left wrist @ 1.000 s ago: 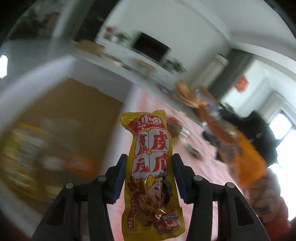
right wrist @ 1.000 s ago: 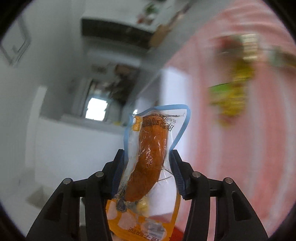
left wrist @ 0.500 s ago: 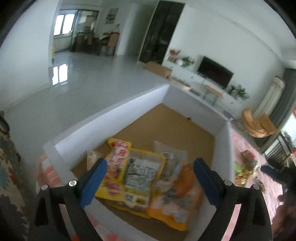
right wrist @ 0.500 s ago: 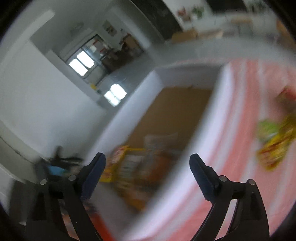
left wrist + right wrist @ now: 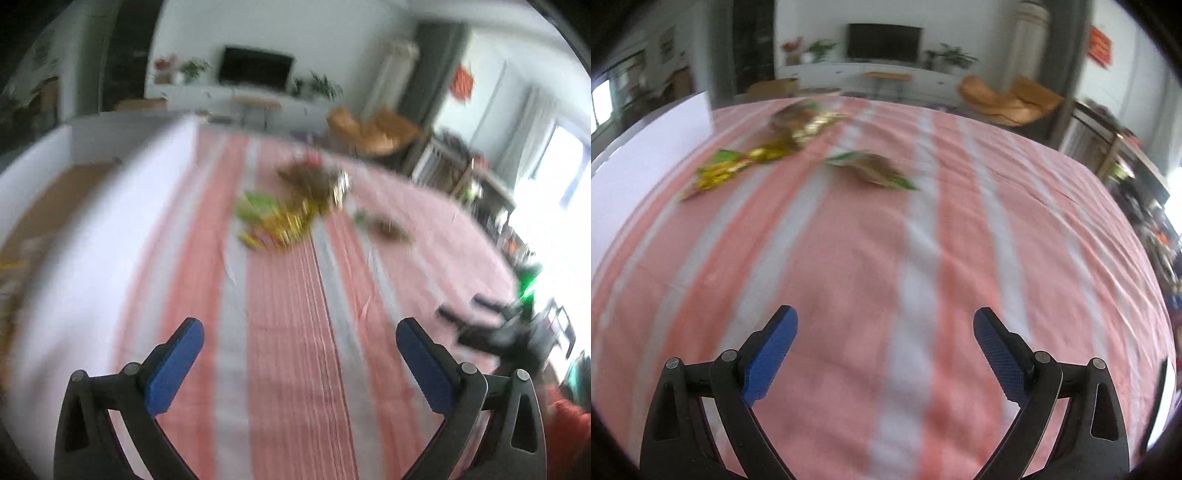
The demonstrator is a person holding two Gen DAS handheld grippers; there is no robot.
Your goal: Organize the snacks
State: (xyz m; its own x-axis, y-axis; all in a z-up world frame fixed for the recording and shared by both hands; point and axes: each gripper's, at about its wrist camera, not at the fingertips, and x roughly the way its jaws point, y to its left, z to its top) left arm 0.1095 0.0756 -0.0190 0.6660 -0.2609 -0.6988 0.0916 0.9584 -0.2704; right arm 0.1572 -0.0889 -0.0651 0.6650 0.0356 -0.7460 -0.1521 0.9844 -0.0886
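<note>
Blurred snacks (image 5: 768, 155) well beyond empty right claw (image 5: 885, 325)

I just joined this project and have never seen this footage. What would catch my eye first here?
The pink-and-white striped cloth fills both views. Ahead on it lies a blurred heap of yellow and green snack packets, with one green-edged packet apart to its right. Both the left gripper and the right gripper hang open and hold nothing.

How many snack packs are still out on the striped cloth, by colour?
Blur hides exact counts; by visible groups on the striped cloth:
Yellow-green snack cluster: 1
Separate green-brown snack pack: 1
Total: 2 groups

Both grippers are open and empty.
</note>
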